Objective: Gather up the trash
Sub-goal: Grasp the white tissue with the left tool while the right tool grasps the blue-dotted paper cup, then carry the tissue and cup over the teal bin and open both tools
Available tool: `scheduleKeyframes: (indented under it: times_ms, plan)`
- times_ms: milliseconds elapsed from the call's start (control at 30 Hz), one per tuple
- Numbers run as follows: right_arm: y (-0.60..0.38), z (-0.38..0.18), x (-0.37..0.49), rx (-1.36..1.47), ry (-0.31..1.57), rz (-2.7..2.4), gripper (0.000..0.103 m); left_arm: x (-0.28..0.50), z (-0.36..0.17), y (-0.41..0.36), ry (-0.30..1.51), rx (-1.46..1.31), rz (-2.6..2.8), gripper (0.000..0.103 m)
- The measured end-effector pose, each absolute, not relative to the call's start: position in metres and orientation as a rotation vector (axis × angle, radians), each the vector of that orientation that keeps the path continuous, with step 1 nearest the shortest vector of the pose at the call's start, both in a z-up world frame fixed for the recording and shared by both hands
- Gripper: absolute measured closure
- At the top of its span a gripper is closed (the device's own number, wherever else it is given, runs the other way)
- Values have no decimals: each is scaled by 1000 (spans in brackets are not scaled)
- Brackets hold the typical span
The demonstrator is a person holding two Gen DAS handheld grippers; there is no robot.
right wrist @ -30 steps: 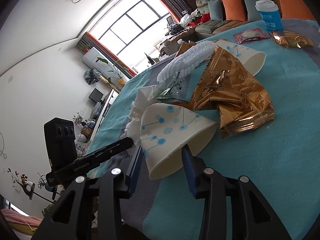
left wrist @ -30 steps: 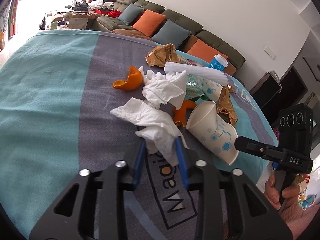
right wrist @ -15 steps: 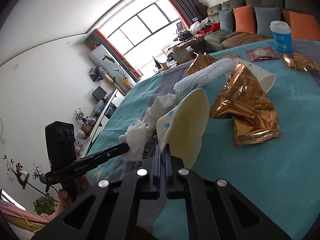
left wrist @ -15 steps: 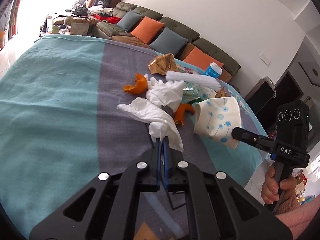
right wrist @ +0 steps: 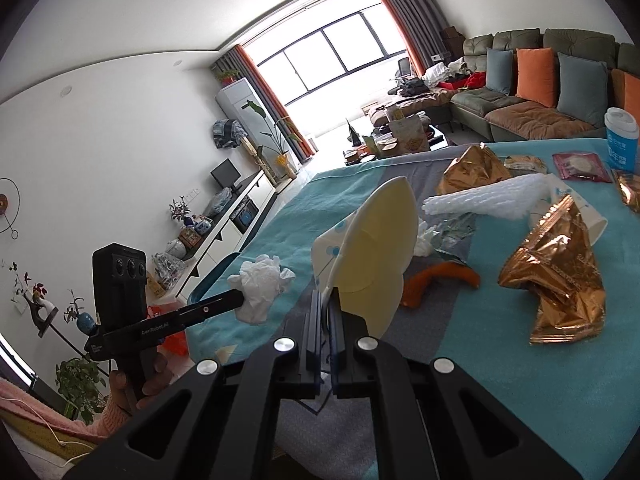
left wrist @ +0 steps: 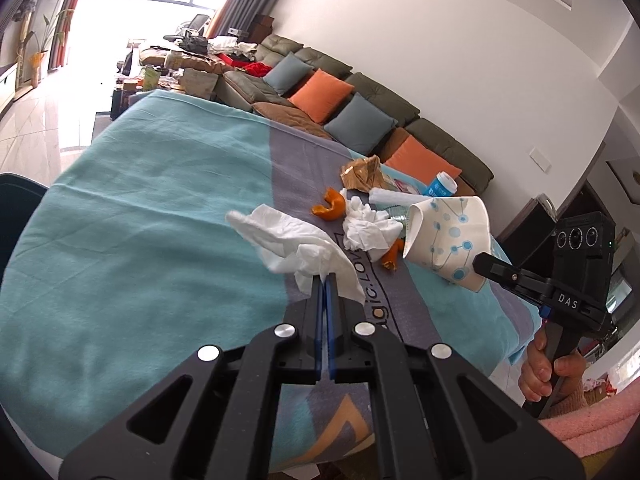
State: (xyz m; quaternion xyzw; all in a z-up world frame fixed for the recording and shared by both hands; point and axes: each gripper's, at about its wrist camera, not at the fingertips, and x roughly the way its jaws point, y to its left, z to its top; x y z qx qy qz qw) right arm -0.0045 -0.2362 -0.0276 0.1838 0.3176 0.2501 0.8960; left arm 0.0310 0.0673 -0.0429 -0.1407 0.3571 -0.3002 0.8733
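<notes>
My left gripper point(left wrist: 324, 280) is shut on a crumpled white tissue point(left wrist: 296, 240) and holds it above the teal and grey cloth; the tissue also shows in the right wrist view point(right wrist: 262, 284). My right gripper point(right wrist: 327, 298) is shut on the squashed rim of a white paper cup with blue dots point(right wrist: 376, 252), lifted off the table; the cup also shows in the left wrist view point(left wrist: 448, 236). On the table lie another tissue wad point(left wrist: 366, 228), orange peel point(left wrist: 330, 210), gold foil wrappers point(right wrist: 556, 276) and a white foam strip point(right wrist: 492, 200).
The table point(left wrist: 132, 220) is covered by a teal and grey cloth. A blue-labelled cup point(right wrist: 621, 138) and a pink packet point(right wrist: 580, 166) stand at the far edge. A sofa with orange and blue cushions point(left wrist: 332, 96) is behind. A dark teal bin rim point(right wrist: 212, 280) shows beside the table.
Both grippers closed on their items and then lifted them: the left raised the tissue, the right raised the paper cup off the cloth.
</notes>
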Motion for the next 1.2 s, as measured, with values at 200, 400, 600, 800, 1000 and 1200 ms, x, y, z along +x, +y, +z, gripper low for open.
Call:
scheduleKeyframes:
  times_ms: [200, 400, 600, 800, 1000, 1200]
  plan:
    - [-204, -25, 10, 347, 668, 600, 101, 24, -37, 89, 723, -301, -570, 101]
    - [-165, -19, 30, 305, 683, 693, 101, 16, -28, 114, 685, -316, -500, 101]
    - [-126, -14, 50, 260, 695, 786, 101, 10, -19, 146, 651, -332, -409, 101]
    - [-90, -11, 68, 215, 707, 855, 101, 5, -14, 177, 627, -360, -327, 101]
    - [-58, -7, 86, 187, 715, 916, 101, 2, -13, 209, 604, -380, -244, 101]
    - [-24, -6, 105, 155, 735, 966, 101, 8, -18, 238, 608, -408, -160, 101]
